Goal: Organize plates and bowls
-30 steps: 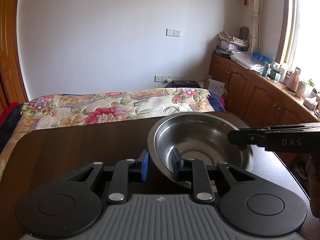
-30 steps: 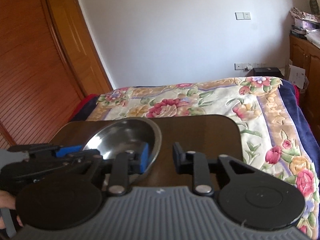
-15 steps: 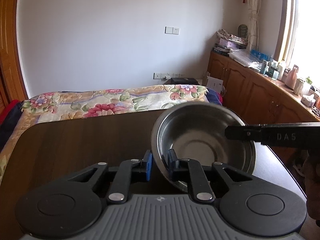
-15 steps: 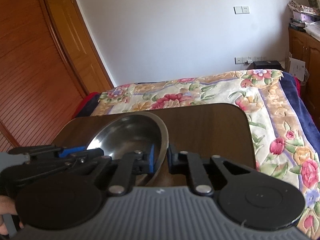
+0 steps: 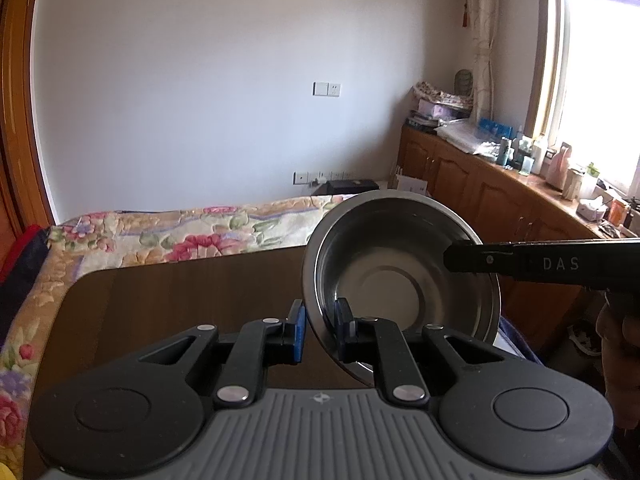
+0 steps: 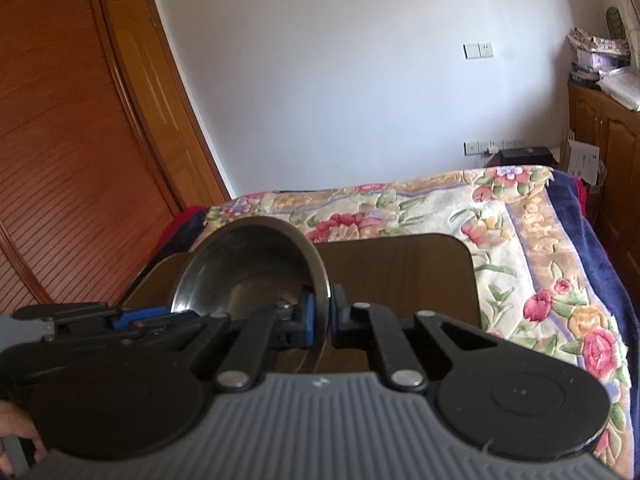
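A steel bowl (image 5: 400, 280) hangs tilted above the dark wooden table (image 5: 180, 300), held from both sides. My left gripper (image 5: 320, 322) is shut on the bowl's near left rim, blue pad outside and black pad inside. In the same view my right gripper (image 5: 454, 258) comes in from the right as a black bar and clamps the opposite rim. The right wrist view shows the bowl (image 6: 248, 268) with my right gripper (image 6: 325, 314) shut on its right rim, and my left gripper (image 6: 120, 318) at its left side. No other dishes are in view.
Beyond the table (image 6: 400, 264) lies a bed with a floral cover (image 5: 180, 232). Wooden cabinets (image 5: 472, 184) with clutter on top run under the window on the right. A slatted wooden wardrobe (image 6: 60, 160) stands on the left. A person's hand (image 5: 616, 320) holds the right gripper.
Both grippers closed on the bowl's rim. The bowl then rose off the table and tilted more upright, with the room view shifting as both hands lifted.
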The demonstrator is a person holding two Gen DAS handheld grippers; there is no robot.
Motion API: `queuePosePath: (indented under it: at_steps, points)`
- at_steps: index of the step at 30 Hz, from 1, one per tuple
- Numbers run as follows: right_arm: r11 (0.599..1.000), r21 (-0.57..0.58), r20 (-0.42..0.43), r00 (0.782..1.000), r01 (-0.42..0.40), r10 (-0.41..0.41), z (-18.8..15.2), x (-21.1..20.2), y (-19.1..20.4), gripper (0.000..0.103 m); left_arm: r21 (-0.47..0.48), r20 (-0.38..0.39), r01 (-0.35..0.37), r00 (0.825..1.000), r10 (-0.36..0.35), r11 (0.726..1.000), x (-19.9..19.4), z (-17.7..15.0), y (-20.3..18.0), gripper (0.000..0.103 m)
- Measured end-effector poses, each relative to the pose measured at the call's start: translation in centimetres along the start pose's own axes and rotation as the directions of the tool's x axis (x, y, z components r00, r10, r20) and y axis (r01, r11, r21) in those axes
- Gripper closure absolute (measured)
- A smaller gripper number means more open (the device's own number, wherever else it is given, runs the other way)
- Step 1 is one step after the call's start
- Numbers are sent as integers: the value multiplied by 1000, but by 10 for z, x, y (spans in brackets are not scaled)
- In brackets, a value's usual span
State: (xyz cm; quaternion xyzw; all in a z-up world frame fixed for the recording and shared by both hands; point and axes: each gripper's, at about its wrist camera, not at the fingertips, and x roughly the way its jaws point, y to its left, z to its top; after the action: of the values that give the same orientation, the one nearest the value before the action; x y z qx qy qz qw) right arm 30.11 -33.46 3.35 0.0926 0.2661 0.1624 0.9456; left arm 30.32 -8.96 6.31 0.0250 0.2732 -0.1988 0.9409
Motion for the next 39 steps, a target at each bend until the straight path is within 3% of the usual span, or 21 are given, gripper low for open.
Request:
queuePosePath:
  at_steps: [9, 24, 39]
  points:
    - [1000, -27, 45, 999, 6, -4, 3, -44, 15, 94, 30, 39, 17, 999, -19, 999, -48, 1, -18, 58]
    - [998, -66, 101, 995, 16, -9, -15, -109, 35, 94, 65, 87, 53, 994, -59, 996, -125, -23, -34, 57]
    - [996, -72, 109, 993, -48, 56, -58, -153, 48, 94, 43, 106, 89, 990, -93, 995, -195, -83, -47, 57]
